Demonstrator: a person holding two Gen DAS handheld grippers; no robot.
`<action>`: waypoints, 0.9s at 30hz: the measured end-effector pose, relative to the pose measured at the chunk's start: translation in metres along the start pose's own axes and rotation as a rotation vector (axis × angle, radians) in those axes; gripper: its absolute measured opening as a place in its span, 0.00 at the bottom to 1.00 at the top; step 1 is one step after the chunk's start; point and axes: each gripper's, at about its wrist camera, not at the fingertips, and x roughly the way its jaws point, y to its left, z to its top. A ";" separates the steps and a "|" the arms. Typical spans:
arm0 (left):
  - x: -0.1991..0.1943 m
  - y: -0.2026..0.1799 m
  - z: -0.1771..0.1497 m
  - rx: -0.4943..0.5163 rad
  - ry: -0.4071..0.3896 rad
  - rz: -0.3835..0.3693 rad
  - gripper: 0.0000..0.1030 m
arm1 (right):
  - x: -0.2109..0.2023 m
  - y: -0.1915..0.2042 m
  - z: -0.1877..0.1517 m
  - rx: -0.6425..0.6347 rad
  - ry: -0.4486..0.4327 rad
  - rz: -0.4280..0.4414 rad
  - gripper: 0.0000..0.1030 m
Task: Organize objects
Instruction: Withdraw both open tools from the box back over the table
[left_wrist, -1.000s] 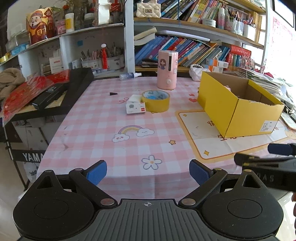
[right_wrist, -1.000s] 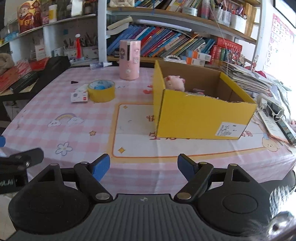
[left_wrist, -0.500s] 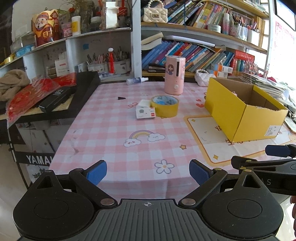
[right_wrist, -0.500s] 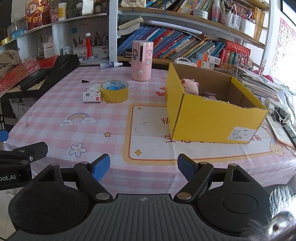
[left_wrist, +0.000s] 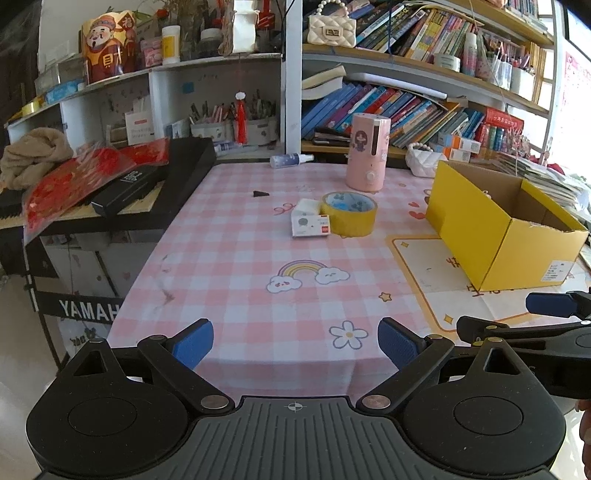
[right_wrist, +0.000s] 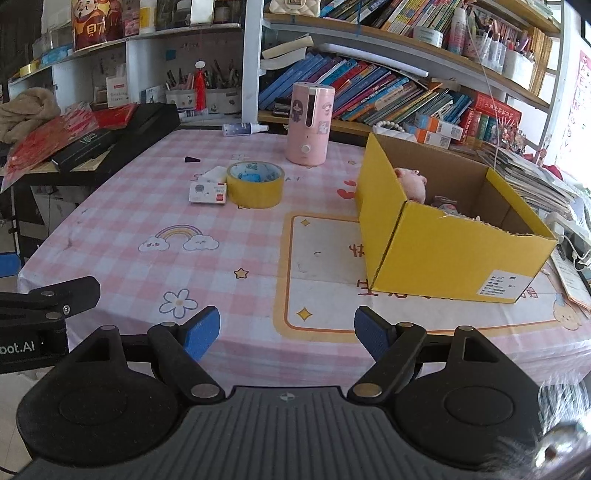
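We saw the yellow tape roll (right_wrist: 255, 184) lying flat on the pink checked tablecloth (right_wrist: 147, 221), its hole facing up, near the middle of the table. A small white box (right_wrist: 208, 192) lay touching its left side, long axis running across the table. The yellow cardboard box (right_wrist: 443, 236) stood open-topped to the right, one corner turned toward us, long side running back to the right; a pink plush toy (right_wrist: 412, 181) sat inside near its far left wall.

Our left gripper (left_wrist: 295, 341) and right gripper (right_wrist: 287, 330) both hung at the table's near edge, jaws spread wide, empty, touching nothing.

Behind the tape stood an upright pink humidifier (right_wrist: 309, 123). A spray bottle (right_wrist: 243, 128) lay on its side at the far edge, and a small black piece (right_wrist: 192, 159) lay to the tape's far left. Nothing stood between the grippers and the tape.
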 end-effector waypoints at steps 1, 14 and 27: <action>0.002 0.000 0.001 -0.002 0.002 0.001 0.95 | 0.002 0.000 0.000 -0.002 0.002 0.003 0.77; 0.039 0.000 0.025 0.001 0.009 0.015 0.95 | 0.044 -0.002 0.031 -0.017 0.012 0.034 0.77; 0.083 0.000 0.055 -0.031 0.023 0.040 0.95 | 0.092 -0.011 0.071 -0.053 0.020 0.064 0.77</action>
